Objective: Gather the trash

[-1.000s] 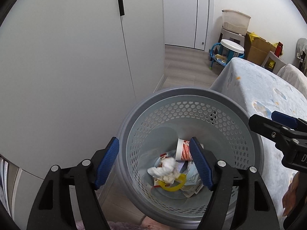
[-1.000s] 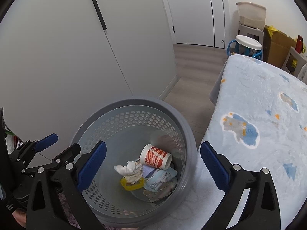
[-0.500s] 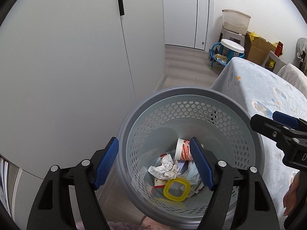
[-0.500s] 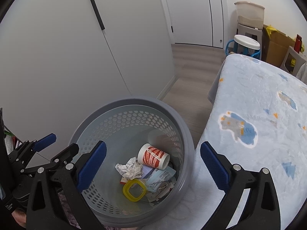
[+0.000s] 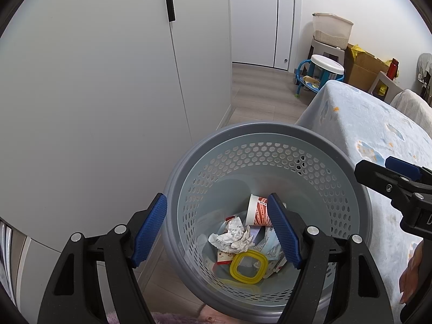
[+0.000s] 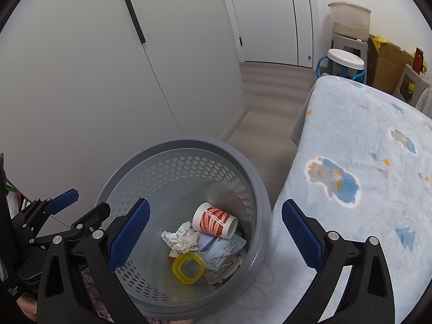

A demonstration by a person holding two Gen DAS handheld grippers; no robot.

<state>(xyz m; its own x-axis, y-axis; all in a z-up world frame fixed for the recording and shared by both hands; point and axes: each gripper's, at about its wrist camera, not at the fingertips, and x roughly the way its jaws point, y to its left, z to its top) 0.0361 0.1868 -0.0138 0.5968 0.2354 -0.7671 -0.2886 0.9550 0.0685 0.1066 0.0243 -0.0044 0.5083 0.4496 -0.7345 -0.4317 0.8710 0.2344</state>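
A grey perforated waste basket (image 5: pixel 270 135) stands on the floor beside the bed; it also shows in the right wrist view (image 6: pixel 251 172). Inside lie a crumpled white paper (image 5: pixel 233 239) (image 6: pixel 181 239), a yellow square ring lid (image 5: pixel 248 267) (image 6: pixel 188 268), a red-and-white paper cup (image 5: pixel 257 212) (image 6: pixel 216 220) on its side, and flat wrappers (image 6: pixel 224 251). My left gripper (image 5: pixel 217 232) is open and empty above the basket's near rim. My right gripper (image 6: pixel 216 237) is open and empty above the basket's right side.
White wardrobe doors (image 5: pixel 94 81) rise left of the basket. A bed with a light blue patterned blanket (image 6: pixel 364 148) is on the right. At the back stand a blue-and-white stool (image 5: pixel 324 71), a grey stool with a plastic tub (image 5: pixel 332 31), and cardboard boxes (image 5: pixel 361 67).
The crumpled paper and yellow ring lid dropped from mid-air to the bottom of the basket and settled. Both grippers stayed open and nearly still.
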